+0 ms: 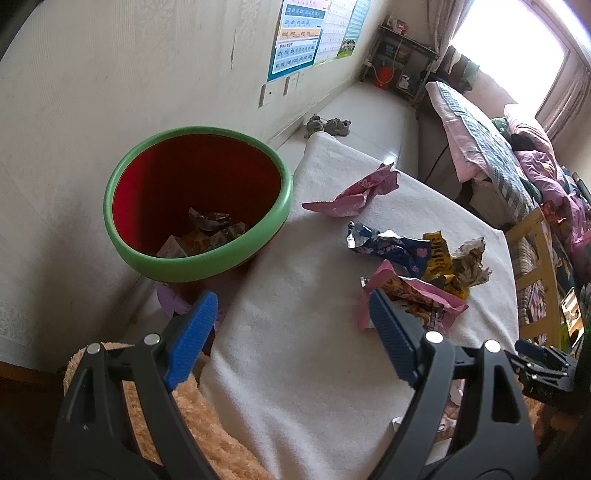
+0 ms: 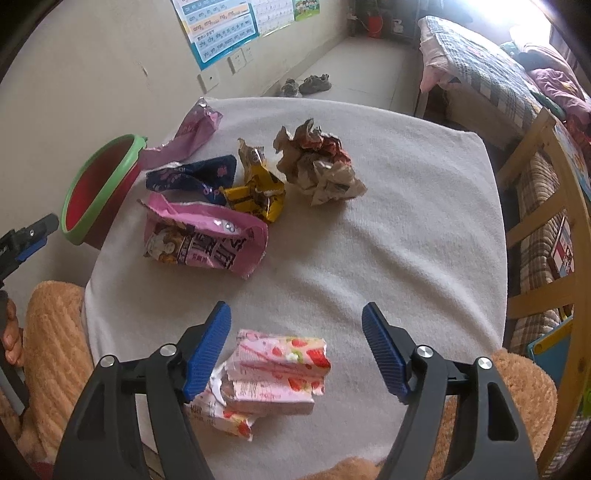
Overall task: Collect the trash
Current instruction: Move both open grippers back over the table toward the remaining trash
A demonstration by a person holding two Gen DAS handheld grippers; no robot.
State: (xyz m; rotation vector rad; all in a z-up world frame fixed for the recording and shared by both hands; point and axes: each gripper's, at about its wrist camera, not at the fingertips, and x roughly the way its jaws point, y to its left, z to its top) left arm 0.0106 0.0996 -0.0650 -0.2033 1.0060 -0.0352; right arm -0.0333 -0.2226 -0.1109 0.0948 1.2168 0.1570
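A red bin with a green rim (image 1: pixel 199 206) stands left of the white-covered table (image 1: pixel 295 350) and holds several wrappers; it also shows in the right wrist view (image 2: pixel 99 188). My left gripper (image 1: pixel 291 332) is open and empty over the table's left part. On the table lie a pink snack bag (image 2: pixel 207 236), a dark blue wrapper (image 2: pixel 192 177), a yellow wrapper (image 2: pixel 258 188), a crumpled brown paper ball (image 2: pixel 317 166) and a pink wrapper (image 2: pixel 192 133). My right gripper (image 2: pixel 295 343) is open just above a crushed pink strawberry carton (image 2: pixel 273 373).
A tan plush blanket (image 2: pixel 51 332) lies under the white cloth at the near edge. A bed with a wooden rail (image 2: pixel 546 206) is on the right. Shoes (image 2: pixel 306 85) lie on the floor behind the table, by the wall with posters (image 2: pixel 221 29).
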